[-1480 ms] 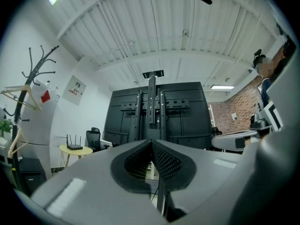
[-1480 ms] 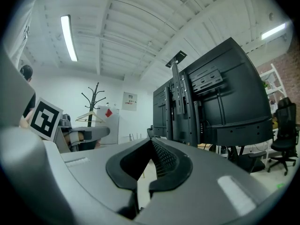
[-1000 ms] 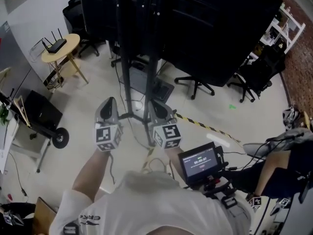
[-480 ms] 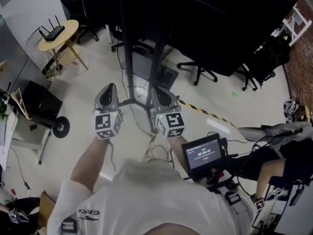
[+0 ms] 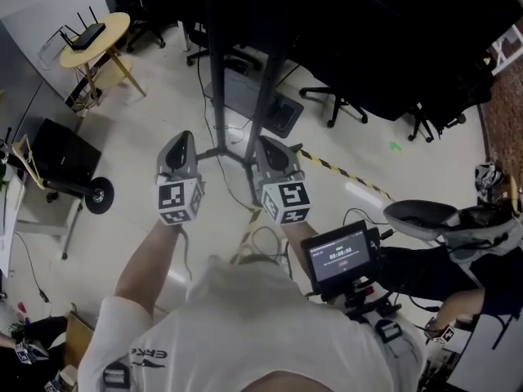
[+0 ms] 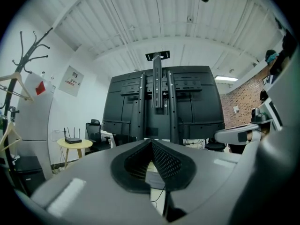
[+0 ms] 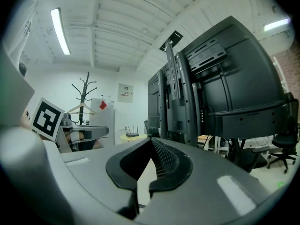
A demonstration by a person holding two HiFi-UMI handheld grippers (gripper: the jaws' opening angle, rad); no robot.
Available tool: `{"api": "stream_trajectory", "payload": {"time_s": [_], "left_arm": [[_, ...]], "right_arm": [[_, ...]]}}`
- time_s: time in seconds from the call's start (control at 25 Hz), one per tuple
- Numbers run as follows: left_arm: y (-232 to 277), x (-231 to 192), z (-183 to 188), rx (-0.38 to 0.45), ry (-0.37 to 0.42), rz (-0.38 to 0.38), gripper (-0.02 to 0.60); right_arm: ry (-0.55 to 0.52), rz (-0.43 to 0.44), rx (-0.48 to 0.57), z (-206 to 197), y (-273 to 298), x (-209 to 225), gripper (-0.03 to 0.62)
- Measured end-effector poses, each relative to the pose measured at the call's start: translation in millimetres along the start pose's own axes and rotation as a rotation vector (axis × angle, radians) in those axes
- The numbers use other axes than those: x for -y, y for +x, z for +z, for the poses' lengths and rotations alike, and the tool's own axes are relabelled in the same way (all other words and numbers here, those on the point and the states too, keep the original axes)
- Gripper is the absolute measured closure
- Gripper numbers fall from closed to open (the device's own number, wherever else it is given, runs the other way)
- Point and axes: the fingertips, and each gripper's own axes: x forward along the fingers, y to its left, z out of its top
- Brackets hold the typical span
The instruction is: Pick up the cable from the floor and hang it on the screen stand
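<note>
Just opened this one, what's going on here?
A person stands facing the tall black metal screen stand, holding a gripper in each hand. The left gripper and right gripper are both shut and empty, pointing level at the stand. The pale looped cable lies on the floor near the stand's base, not yet picked up.

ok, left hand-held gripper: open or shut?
Shut. The left hand-held gripper shows its jaws meeting at the tips, with nothing between them.
</note>
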Motion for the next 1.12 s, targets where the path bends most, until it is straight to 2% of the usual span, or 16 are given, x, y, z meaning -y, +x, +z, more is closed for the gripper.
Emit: {"api": "stream_trajectory", "payload": {"time_s": [0.24, 0.44, 0.8, 1.12], "left_arm": [[14.1, -9.8, -48.8, -0.07, 0.001, 0.004, 0.58], [23.0, -20.7, -117.8, -0.128, 0.006, -0.004, 0.58], [27.8, -32.8, -289.6, -0.232, 0.017, -0.047, 0.579], [56.7, -45.6, -463.2, -0.263, 0.03, -0.093, 0.579]], "right_arm": [[-0.006, -0.001, -0.065, -44.3, 14.6, 11.5, 0.582], [-0.024, -0.01, -0.125, -115.6, 25.9, 22.4, 0.582], [-0.036, -0.012, -0.266, -299.8, 23.9, 34.0, 0.582], [-0.023, 0.035, -0.345, -494.3, 48.0, 47.1, 0.582]]}}
